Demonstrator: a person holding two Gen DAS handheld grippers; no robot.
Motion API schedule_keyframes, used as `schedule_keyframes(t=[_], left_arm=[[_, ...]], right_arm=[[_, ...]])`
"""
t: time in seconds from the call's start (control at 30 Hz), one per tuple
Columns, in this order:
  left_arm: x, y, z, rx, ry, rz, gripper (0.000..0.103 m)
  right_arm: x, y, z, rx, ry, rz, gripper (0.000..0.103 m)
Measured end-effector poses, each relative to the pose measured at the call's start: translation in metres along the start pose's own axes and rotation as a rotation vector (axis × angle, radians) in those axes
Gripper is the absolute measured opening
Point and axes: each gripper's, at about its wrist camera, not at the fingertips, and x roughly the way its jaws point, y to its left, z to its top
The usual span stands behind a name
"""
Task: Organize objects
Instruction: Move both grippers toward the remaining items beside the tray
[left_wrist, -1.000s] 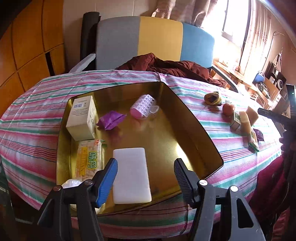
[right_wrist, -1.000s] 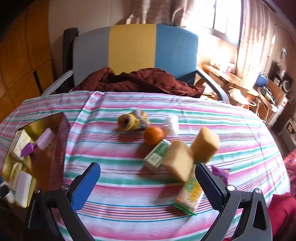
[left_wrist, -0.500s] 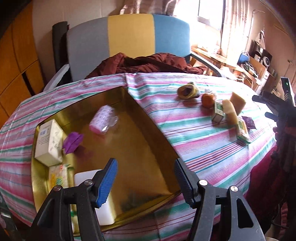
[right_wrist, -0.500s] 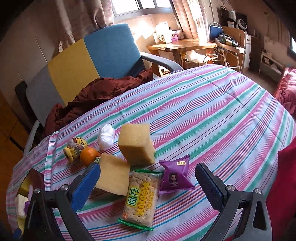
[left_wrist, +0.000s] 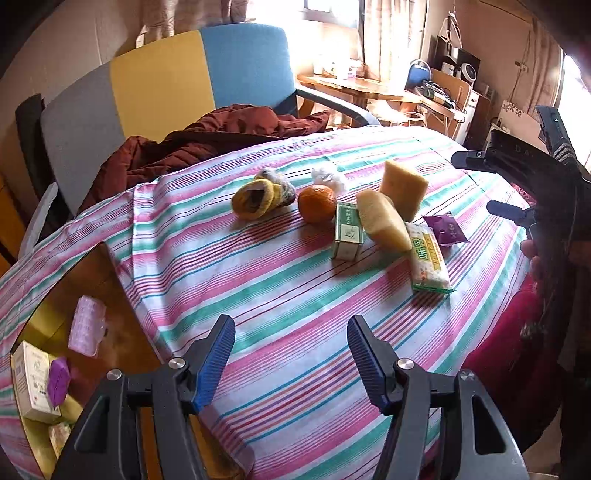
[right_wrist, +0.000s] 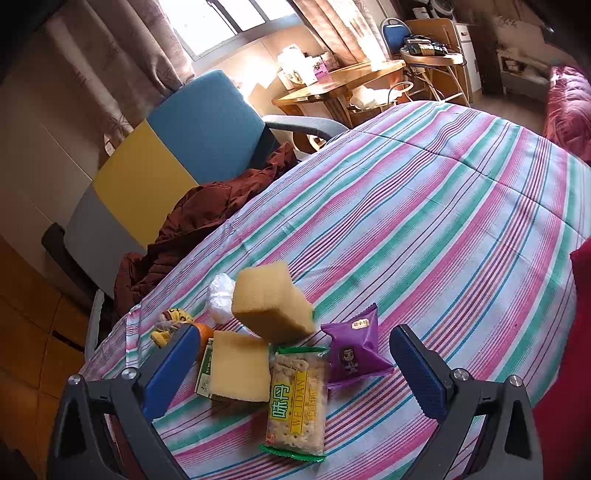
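A table (left_wrist: 280, 295) under a pink, green and white striped cloth carries a loose cluster of small things. In the left wrist view the left tool (left_wrist: 291, 357) hangs over bare cloth at 6 o'clock, its blue-padded jaws spread apart with nothing between them. The cluster lies toward 1 o'clock: a yellow knitted item (left_wrist: 256, 197), an orange (left_wrist: 317, 204), a green and white box (left_wrist: 347, 230), two yellow sponges (left_wrist: 384, 220), a cracker packet (left_wrist: 428, 260) and a purple snack packet (left_wrist: 445, 229). At 8 o'clock a golden tray (left_wrist: 118, 314) holds a pink ridged item (left_wrist: 86, 325), a white box (left_wrist: 33, 384) and a purple wrapper (left_wrist: 58, 376). In the right wrist view the right tool (right_wrist: 291, 373) is also open and empty, its jaws standing either side of the cracker packet (right_wrist: 297, 400), which lies flat on the cloth between them, with the purple snack packet (right_wrist: 354, 350) just beside it at 3 o'clock
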Motion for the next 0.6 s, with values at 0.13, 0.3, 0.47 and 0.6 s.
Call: schedule_keyframes(t=[0.13,0.3,0.47,0.6], left_arm=[[0.017,0.004,0.023,-0.004,0.014,-0.001,0.064],[0.047,0.030,0.050,-0.103,0.067,-0.026,0.064],[0.080,0.050,0.077,-0.208,0.099,-0.056,0.064],[0.100,0.056,0.102,-0.267,0.065,-0.069,0.073]], right_arm=[[0.002,0.001,-0.002,-0.013,0.019,0.016,0.103],[0.003,0.005,-0.004,-0.038,0.033,0.028,0.103],[0.005,0.012,-0.006,-0.080,0.047,0.032,0.103],[0.010,0.017,-0.009,-0.113,0.072,0.038,0.103]])
